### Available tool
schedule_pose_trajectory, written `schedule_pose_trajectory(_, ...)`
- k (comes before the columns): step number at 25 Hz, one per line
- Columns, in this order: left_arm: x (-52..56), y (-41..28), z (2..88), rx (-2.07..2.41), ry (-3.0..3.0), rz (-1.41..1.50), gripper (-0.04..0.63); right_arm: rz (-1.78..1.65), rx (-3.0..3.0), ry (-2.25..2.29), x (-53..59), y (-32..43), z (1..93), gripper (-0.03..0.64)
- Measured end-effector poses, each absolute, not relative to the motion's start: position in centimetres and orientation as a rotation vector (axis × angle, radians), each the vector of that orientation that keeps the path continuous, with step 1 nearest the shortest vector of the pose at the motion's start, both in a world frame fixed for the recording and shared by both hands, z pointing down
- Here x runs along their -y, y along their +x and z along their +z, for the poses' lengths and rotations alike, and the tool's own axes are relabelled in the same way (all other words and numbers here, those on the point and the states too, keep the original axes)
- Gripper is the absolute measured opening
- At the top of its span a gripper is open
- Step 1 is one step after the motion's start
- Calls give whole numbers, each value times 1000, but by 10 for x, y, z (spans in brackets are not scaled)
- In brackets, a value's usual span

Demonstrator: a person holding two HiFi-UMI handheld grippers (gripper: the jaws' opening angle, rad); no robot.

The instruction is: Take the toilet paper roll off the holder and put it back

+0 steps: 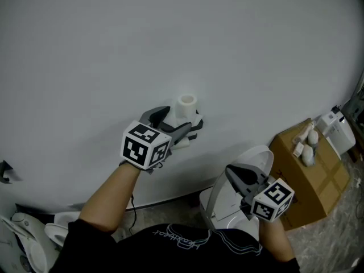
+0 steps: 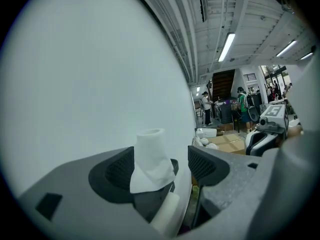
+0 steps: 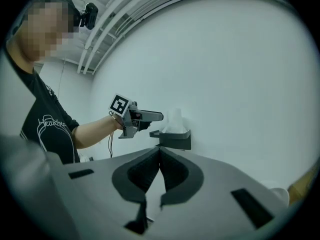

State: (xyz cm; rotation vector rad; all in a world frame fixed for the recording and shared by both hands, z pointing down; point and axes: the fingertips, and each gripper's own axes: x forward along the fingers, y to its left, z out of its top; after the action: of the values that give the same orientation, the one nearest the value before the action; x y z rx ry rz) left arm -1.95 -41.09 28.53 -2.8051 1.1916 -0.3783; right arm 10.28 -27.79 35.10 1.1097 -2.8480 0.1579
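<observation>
Your left gripper (image 2: 161,165) has its fingers released around the white toilet paper roll (image 2: 150,156) on its dark holder (image 2: 150,200): centre, then squeeze gently. Right gripper (image 3: 160,159) clenched, empty.

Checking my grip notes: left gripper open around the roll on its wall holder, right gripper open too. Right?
No: the right gripper is shut and empty, per the right gripper view. The left gripper is open around the roll on its holder.
</observation>
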Motion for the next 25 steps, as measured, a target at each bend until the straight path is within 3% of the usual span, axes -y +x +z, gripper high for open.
schedule_pose_trajectory(7, 436, -8, 300, -1150, -2820, -533, 334, 148, 2860, 1040, 292, 92, 356, 2)
schedule_pose_trajectory(25, 470, -3, 313, -1193, -2862, -589, 318, 248, 2834, 1121, 312, 109, 379, 2)
